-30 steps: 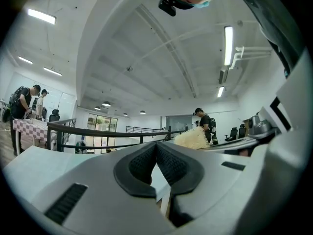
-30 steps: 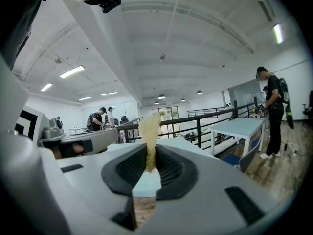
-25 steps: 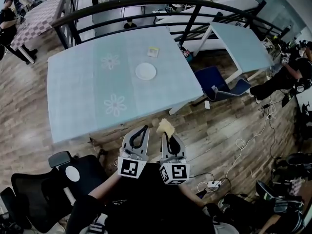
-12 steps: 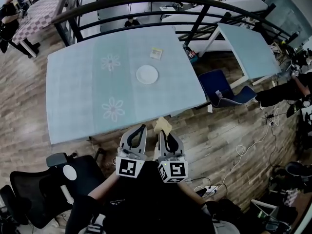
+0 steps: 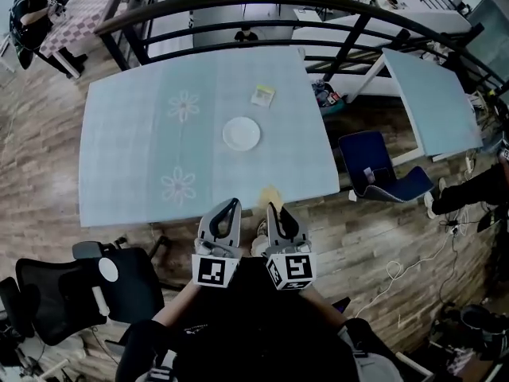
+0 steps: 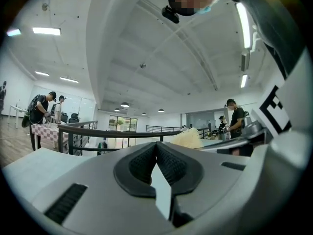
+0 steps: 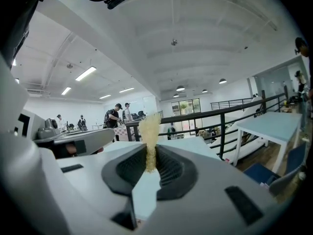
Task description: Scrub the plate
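- One pale blue table (image 5: 127,157) with two flower prints fills the middle of the head view.
- One white plate (image 5: 241,134) lies near the table's centre, empty and well apart from both grippers.
- One small yellow-and-white item (image 5: 263,95), too small to identify, lies on the table beyond the plate, toward the far edge.
- Two grippers are held side by side at the table's near edge.
- The left gripper (image 6: 156,146) has its jaws pressed together with nothing between them.
- The right gripper (image 7: 149,153) is clamped on one yellow sponge (image 7: 149,129), which sticks up past the jaw tips.
- One black office chair (image 5: 71,293) stands off the table's near left corner.
- One blue chair (image 5: 378,165) stands off the table's right side.
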`<state>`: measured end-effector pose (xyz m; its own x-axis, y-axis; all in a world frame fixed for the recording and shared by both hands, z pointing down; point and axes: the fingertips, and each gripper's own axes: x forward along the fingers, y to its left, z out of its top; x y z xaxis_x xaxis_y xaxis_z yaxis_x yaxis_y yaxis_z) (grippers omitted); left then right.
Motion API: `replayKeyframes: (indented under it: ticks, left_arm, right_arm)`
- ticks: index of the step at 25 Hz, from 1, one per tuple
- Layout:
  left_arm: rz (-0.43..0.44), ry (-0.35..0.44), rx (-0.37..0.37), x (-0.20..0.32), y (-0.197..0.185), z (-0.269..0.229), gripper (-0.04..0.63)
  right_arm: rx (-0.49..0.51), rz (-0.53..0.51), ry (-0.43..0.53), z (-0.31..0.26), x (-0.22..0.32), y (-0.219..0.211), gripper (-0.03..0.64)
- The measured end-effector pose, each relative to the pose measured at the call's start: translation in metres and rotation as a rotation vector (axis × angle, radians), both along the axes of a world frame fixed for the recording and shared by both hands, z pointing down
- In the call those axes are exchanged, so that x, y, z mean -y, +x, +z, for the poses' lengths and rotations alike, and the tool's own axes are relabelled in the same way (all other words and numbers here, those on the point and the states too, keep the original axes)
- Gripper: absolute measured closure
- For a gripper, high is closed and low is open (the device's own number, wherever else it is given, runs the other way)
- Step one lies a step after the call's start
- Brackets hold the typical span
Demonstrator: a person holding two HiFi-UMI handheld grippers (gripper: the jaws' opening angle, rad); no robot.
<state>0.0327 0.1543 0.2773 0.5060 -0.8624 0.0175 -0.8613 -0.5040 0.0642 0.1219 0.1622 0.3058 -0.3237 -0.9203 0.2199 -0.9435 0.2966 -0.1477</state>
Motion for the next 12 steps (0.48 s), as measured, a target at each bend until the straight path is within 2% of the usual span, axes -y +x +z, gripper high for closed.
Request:
replayKeyframes:
  ticks: [6, 12]
  left_arm:
    - [-0.115, -0.020, -0.007, 0.014, 0.024, 0.003, 0.583]
    - [-0.170, -0.030, -0.003, 0.025, 0.047, 0.011, 0.583]
  right_arm:
    - [0.010, -0.101, -0.017, 0.005, 0.025, 0.023, 0.565]
    - [0.019, -0.177, -0.028, 0.012, 0.043, 0.037, 0.565]
